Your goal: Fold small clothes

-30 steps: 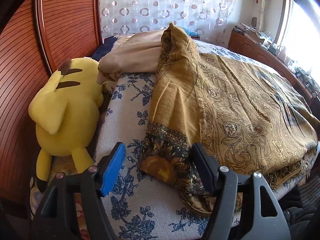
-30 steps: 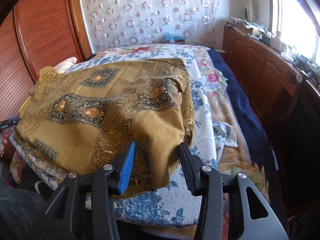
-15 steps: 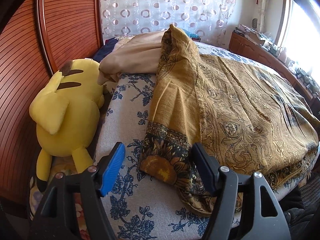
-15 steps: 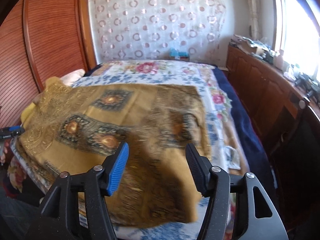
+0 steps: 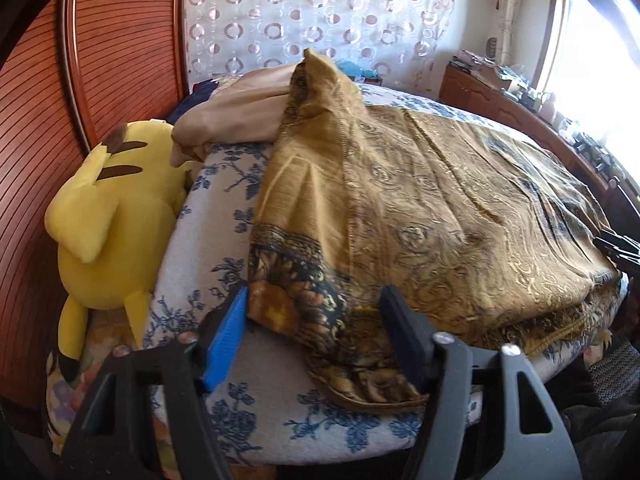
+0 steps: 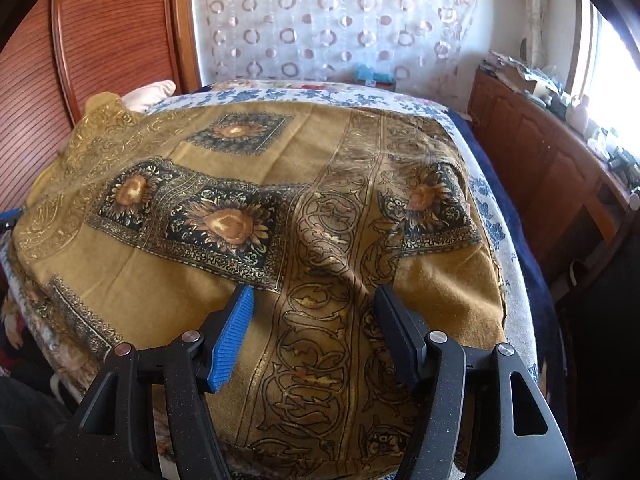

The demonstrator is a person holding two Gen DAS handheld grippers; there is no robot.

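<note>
A mustard-gold patterned cloth [image 5: 420,208] with dark sunflower panels lies spread over the bed; it fills the right wrist view [image 6: 256,224]. My left gripper [image 5: 316,320] is open, its jaws on either side of the cloth's near left corner. My right gripper [image 6: 316,320] is open, low over the cloth's near right part, with a raised ridge of cloth between its jaws. The cloth's far left edge is draped up over a beige pillow [image 5: 236,116].
A yellow plush toy [image 5: 112,216] lies at the bed's left edge against a red-brown slatted headboard [image 5: 36,140]. A blue-flowered white bedspread [image 5: 216,240] lies under the cloth. A wooden cabinet [image 6: 552,176] with clutter runs along the right under a window.
The right gripper has moved forward and down over the cloth, and the cloth now lies spread flatter beneath it. The left gripper has edged closer to the cloth's corner.
</note>
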